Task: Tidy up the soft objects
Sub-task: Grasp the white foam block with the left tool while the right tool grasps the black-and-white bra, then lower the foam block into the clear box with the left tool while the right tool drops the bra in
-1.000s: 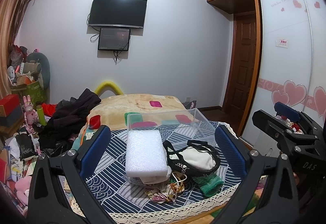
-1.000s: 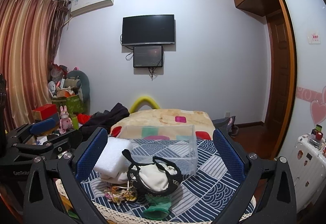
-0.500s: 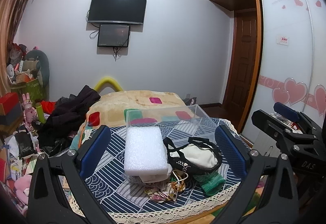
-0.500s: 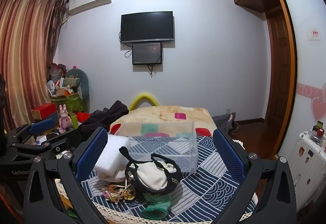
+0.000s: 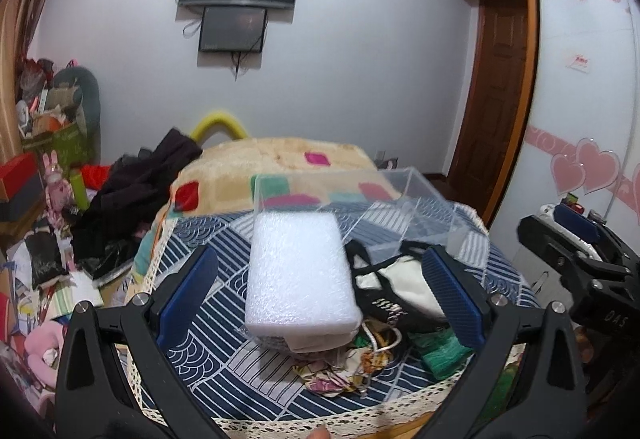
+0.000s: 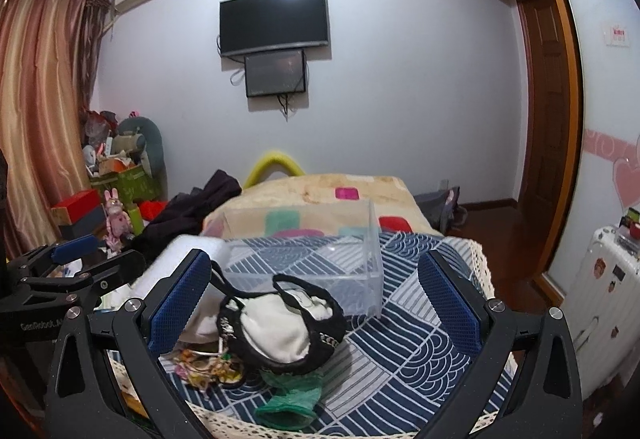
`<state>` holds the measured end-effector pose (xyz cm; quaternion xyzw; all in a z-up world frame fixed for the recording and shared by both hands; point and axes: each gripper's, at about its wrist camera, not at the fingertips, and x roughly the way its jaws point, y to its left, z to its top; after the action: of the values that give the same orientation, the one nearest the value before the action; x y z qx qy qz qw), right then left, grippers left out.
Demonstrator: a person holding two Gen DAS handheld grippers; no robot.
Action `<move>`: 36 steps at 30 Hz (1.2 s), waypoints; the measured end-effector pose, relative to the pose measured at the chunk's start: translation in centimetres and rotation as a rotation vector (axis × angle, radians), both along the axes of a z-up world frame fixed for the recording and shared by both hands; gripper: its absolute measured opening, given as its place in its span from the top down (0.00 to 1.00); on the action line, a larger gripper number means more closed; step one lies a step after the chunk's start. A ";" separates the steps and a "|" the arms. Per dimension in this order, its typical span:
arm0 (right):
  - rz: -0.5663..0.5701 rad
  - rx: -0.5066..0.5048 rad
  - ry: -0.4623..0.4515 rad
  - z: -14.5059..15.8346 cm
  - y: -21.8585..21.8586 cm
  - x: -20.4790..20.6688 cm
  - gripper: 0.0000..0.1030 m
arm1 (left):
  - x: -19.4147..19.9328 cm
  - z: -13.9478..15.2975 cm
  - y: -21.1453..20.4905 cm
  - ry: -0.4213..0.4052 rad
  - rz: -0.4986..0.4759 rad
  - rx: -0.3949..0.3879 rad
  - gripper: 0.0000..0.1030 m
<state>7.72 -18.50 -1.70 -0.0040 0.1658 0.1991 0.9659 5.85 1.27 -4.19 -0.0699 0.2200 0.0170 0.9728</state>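
A white foam block [image 5: 300, 271] lies on a pile of soft items on the blue patterned tablecloth [image 5: 208, 359]. Beside it are a black-and-white fabric pouch [image 5: 396, 287], a floral cloth with cord [image 5: 344, 367] and a green knit piece [image 5: 440, 351]. A clear plastic box [image 5: 360, 203] stands behind them. My left gripper [image 5: 320, 299] is open, just short of the foam block. My right gripper [image 6: 316, 303] is open in front of the pouch [image 6: 280, 323] and the green piece [image 6: 292, 399]; the box [image 6: 320, 271] stands behind.
A bed with a beige blanket [image 5: 288, 159] lies beyond the table. Dark clothes [image 5: 132, 195] and clutter with a pink toy [image 5: 56, 183] fill the left floor. A wardrobe [image 5: 580, 99] and a white suitcase [image 6: 600, 299] stand on the right.
Both grippers have moved forward and tipped slightly down toward the pile. The objects look larger. Nothing was taken hold of.
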 end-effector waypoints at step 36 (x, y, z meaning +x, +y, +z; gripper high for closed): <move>0.090 -0.135 0.231 -5.2 1.7 4.0 0.79 | 3.3 -3.9 1.0 0.102 -0.013 -0.034 0.20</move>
<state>11.71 -16.84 -6.86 -0.0535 0.2883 0.2297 0.9280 9.11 2.23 -8.11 -0.0841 0.2699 0.0105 0.9591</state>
